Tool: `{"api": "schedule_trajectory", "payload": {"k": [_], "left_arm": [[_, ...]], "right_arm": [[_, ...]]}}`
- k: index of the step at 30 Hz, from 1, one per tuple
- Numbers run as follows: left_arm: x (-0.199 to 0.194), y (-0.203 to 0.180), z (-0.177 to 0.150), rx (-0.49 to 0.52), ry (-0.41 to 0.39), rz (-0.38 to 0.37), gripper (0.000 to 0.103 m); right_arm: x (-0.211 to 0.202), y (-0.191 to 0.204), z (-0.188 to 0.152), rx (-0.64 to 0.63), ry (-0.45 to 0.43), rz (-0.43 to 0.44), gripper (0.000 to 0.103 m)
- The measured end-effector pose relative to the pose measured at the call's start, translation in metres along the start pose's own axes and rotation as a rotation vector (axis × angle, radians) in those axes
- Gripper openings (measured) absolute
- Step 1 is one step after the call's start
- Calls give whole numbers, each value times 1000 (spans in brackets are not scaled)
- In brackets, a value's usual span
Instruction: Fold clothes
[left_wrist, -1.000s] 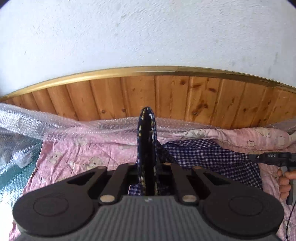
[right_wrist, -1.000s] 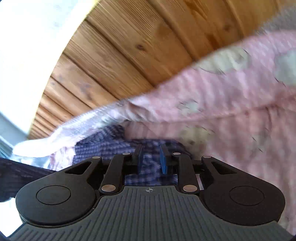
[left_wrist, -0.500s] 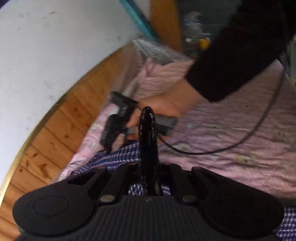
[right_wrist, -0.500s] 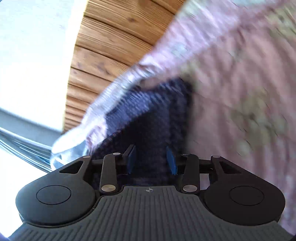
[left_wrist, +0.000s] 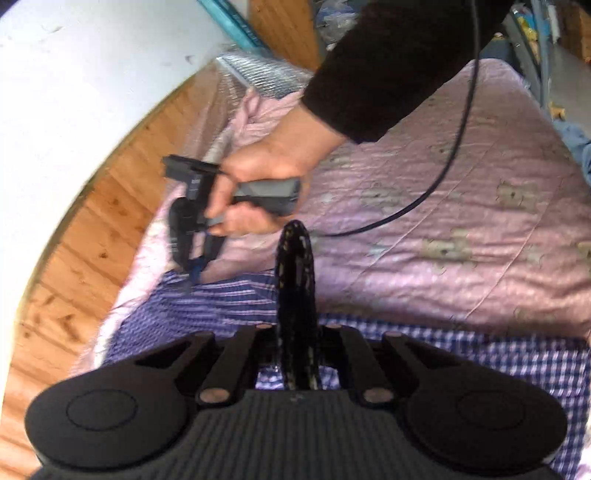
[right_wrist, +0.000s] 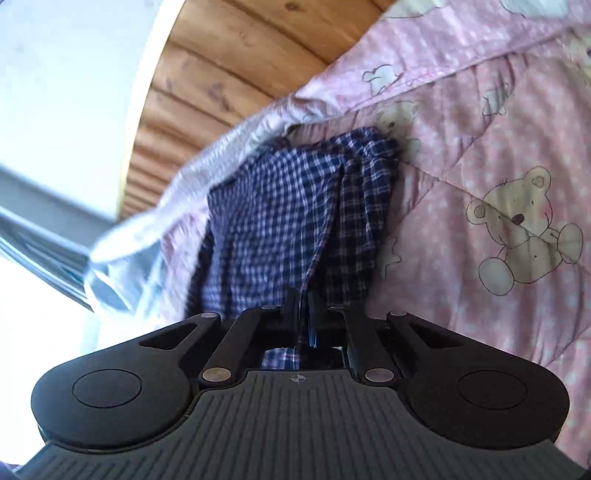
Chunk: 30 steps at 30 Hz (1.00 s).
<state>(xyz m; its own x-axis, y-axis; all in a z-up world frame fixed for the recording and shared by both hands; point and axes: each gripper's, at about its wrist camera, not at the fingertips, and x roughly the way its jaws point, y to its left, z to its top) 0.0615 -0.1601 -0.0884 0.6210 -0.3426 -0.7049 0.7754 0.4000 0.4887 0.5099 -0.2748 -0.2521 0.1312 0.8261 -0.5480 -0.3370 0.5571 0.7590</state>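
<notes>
In the left wrist view, the left gripper fills the bottom, its jaws pressed together into one dark upright blade. A bit of checked cloth shows at their base, but whether they pinch it I cannot tell. Just beyond lies the checked shirt, blue and white, spread across the near edge of the bed and running off to the right under the gripper body. Past the shirt stretches the pink quilt, printed with pale bears. At the shirt's far left corner the right gripper points down at the cloth, held by a hand that wraps the grey handle; a black sleeve reaches in from the upper right. A black cable loops over the quilt behind the hand. Further left are wooden wall panels and a white wall.

In the right wrist view, the right gripper has just been closing its jaws, and they now pinch a fold of the checked shirt between the blue pads, the cloth passing through the narrow gap. From there the shirt runs away from the camera in a bunched, doubled strip that ends at the quilt's folded border. The pink quilt lies to the right, a bear print near the shirt. Behind are the wooden wall panels.
</notes>
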Motion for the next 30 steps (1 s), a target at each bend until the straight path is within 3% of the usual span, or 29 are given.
{"api": "schedule_trajectory", "payload": {"k": [3,7,9,10,12,14,16,20,23,27,29,30], "left_arm": [[2,1,-4,-66,19,-34,6],[33,-26,-17,-39,86,-140,7],[44,-38,-27,-52,132,-174,12],[47,-42,-32,-72,149,-182,22],[41,-43,-41,-129,160,-200,26],[28,-38,-54,-241,175,-208,42],[11,-28,-71,-383,196,-243,47],[-17,0,-103,-646,231,-314,47],[-18,39,-122,-870,198,-218,47],[27,104,-142,-1253,63,-165,47],[65,129,-142,-1344,29,-179,46],[84,137,-140,-1362,51,-171,45]], "right_arm": [[9,7,-8,-61,40,-68,7],[13,9,-12,-89,38,-119,0],[11,16,-14,-129,44,-150,0],[11,20,-15,-156,47,-172,0],[6,27,-17,-202,47,-206,4],[-1,29,-21,-195,49,-187,18],[-7,30,-26,-186,52,-167,27],[-16,25,-43,-126,58,-140,28],[-33,24,-66,-51,41,-89,28],[-58,28,-114,45,24,-46,28],[-67,34,-142,76,29,-48,28],[-70,39,-155,86,39,-37,28]]}}
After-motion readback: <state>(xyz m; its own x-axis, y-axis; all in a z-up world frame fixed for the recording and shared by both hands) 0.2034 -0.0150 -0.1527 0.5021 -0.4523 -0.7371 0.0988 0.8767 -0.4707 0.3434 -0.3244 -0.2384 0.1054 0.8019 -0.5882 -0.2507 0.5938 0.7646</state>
